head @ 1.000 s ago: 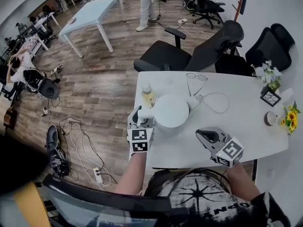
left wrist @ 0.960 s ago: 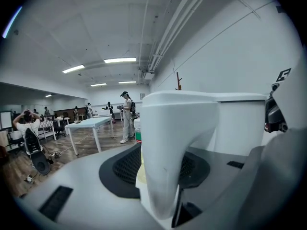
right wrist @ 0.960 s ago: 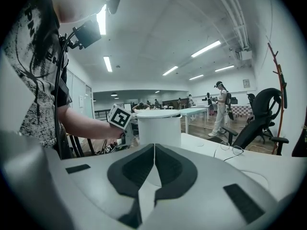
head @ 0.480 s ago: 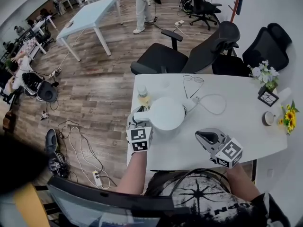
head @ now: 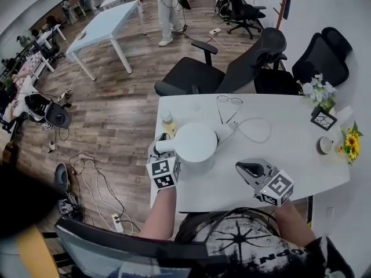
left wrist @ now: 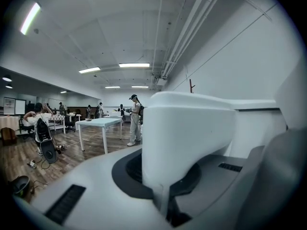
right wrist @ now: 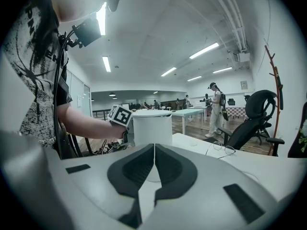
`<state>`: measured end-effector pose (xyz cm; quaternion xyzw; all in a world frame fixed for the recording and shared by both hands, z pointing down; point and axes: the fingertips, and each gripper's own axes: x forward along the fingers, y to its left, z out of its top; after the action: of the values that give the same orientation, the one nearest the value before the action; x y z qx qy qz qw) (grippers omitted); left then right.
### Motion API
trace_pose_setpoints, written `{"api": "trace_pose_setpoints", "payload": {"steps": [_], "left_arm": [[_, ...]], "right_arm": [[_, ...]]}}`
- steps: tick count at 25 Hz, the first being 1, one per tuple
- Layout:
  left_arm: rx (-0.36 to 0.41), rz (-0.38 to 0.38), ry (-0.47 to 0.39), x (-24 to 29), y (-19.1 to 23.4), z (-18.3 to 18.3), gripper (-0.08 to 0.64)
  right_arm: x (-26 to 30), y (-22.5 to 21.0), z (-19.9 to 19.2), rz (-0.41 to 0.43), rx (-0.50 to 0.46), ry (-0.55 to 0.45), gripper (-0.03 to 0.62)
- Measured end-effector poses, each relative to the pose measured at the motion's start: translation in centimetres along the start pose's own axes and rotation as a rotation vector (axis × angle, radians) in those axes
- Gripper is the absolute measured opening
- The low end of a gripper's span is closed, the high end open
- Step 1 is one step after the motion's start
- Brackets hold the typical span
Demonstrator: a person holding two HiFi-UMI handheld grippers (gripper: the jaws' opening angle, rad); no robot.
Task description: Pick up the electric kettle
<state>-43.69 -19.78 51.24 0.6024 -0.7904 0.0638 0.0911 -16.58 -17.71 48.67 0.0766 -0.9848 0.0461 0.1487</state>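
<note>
handle (left wrist: 187, 143) just clamped by left gripper (head: 164, 152); lift electric kettle (head: 195, 143) straight, level; right gripper (head: 248, 168) closed, empty, near right.

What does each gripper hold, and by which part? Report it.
Left gripper, fingers just closed: the electric kettle, by its handle. Right gripper: shut, holding nothing.

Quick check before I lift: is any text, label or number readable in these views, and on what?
No text reads cleanly.
Shirt: white print letters, upside down and cut off; unreadable.
Electric kettle: no label visible.
Left tool, its jaws just closed on the kettle's handle, and right tool: cubes show square marker patterns, no letters.
Wall frame: too small to read.
</note>
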Motion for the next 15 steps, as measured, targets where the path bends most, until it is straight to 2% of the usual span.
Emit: {"api": "trace_pose_setpoints", "payload": {"steps": [7,15], "left_arm": [[-0.037,0.03,-0.002,0.6,0.3,0.4,0.018],[-0.073,0.025,-0.03,0.3,0.0,1.9,0.021]], "right_arm": [[-1.4,-1.4,0.0,-0.045,-0.007,-0.018,0.023],[-2.7,-2.0,-0.4,-0.061,-0.006,-0.025,0.023]]}}
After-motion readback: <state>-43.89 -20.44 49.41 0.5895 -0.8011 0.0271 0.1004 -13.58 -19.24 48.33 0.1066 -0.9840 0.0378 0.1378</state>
